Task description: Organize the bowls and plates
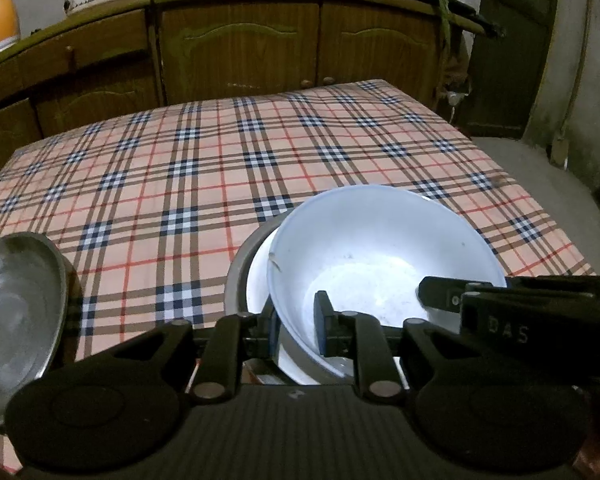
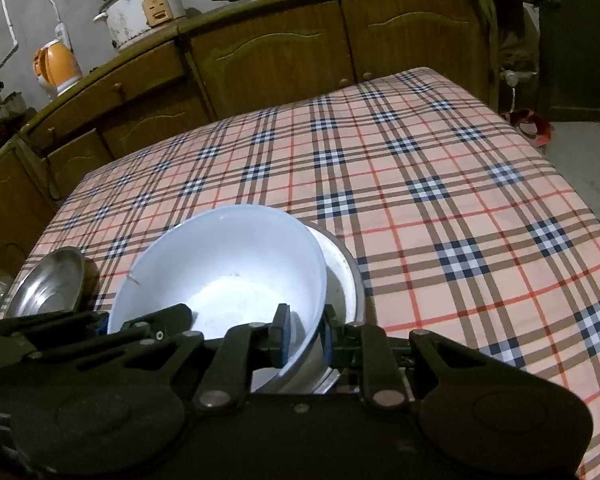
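i count one white bowl (image 1: 380, 248), one metal bowl (image 1: 236, 276) under it with a white one nested inside, one steel plate (image 1: 16, 312), two grippers.

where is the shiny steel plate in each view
Left wrist view: the steel plate sits at the far left edge, left of the white bowl.
Right wrist view: the steel plate is at lower left, again left of the white bowl, partly behind the other gripper's black frame.
Shared landmark: the white bowl on the checked tablecloth.
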`<control>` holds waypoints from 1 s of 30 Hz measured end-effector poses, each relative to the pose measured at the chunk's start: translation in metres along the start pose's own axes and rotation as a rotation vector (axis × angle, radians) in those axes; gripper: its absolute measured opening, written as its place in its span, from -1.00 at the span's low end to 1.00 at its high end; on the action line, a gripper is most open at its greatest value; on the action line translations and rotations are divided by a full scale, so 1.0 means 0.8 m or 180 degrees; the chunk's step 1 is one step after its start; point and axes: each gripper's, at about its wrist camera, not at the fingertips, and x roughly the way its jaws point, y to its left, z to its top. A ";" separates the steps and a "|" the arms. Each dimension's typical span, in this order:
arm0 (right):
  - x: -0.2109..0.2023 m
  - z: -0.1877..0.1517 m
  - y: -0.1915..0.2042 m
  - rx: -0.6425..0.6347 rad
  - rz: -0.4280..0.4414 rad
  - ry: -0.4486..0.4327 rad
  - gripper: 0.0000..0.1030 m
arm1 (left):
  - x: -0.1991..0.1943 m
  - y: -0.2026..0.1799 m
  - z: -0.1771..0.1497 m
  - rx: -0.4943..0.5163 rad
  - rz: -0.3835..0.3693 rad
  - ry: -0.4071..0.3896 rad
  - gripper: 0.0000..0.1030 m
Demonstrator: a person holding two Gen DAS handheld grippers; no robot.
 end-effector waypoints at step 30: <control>-0.006 0.016 -0.009 -0.0037 0.0137 0.0095 -0.28 | 0.012 0.004 -0.006 -0.0007 -0.0160 -0.0003 -0.55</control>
